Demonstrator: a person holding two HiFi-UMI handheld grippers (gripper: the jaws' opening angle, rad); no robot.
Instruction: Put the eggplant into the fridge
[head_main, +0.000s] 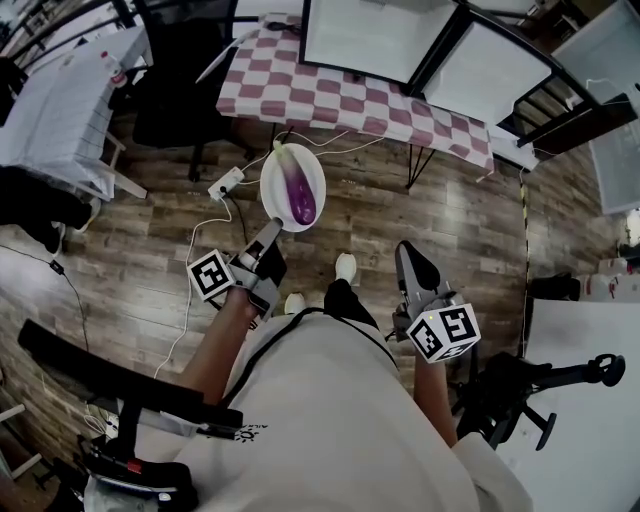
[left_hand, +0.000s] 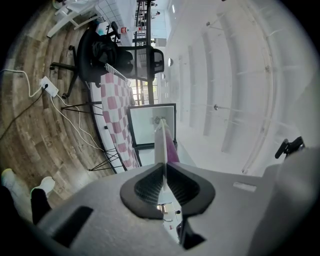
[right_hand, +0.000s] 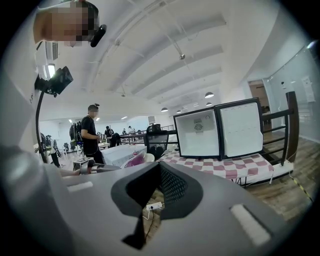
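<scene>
Left gripper (head_main: 270, 228) clamped narrow on lower rim of white plate (head_main: 276, 178), centre of head view. Eggplant (head_main: 299, 192) lying lengthwise on plate, just above jaw tips in frame, untouched by pads. Edge-on in left gripper view: plate rim pinched between both pads, purple of eggplant just right of it. Plate grip probably chosen to carry eggplant as cargo: no squeezing soft skin, no slipping out of jaws. Plate held roughly level, out in front of body over wood floor (head_main: 130, 260), presumably to prevent roll-off.

Right gripper (head_main: 405, 252) lower right of centre, jaws together, nothing between. Likely kept free for door work.

Fridge (head_main: 375, 35) at top centre on checkered table (head_main: 330, 98), door open, white interior facing this way. Well apart from plate, up-frame of it.

Next, by my read: carry plate up-frame to table, then into open compartment. Risk: eggplant rolling on any plate tilt.
</scene>
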